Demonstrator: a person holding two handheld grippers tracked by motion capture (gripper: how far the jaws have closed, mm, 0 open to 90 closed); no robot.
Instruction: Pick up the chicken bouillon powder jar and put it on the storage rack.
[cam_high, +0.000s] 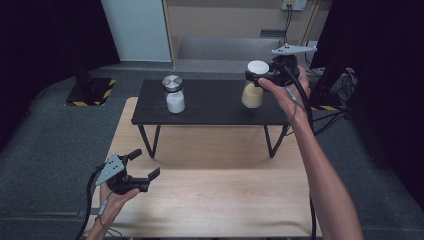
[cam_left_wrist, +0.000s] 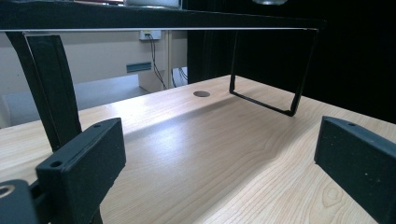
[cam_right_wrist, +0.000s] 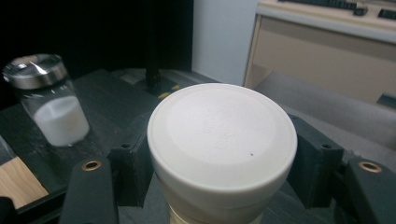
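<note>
My right tongs (cam_high: 256, 80) are clamped around the white lid (cam_right_wrist: 222, 135) of the jar of tan powder (cam_high: 252, 96), one jaw on each side of the lid. The jar is at the right end of the black raised shelf (cam_high: 210, 112), near its right edge; whether its base touches the shelf top I cannot tell. To its left the shelf top is bare as far as the second jar (cam_high: 174, 94), which has a metal lid and white powder and stands well apart, toward the left end. That makes two jars, one shelf, two tongs. My left tongs (cam_high: 142, 164) hang wide and empty just above the wooden counter (cam_high: 210, 200), near its left edge, with bare wood ahead of them up to the shelf's black legs (cam_left_wrist: 268, 100).
</note>
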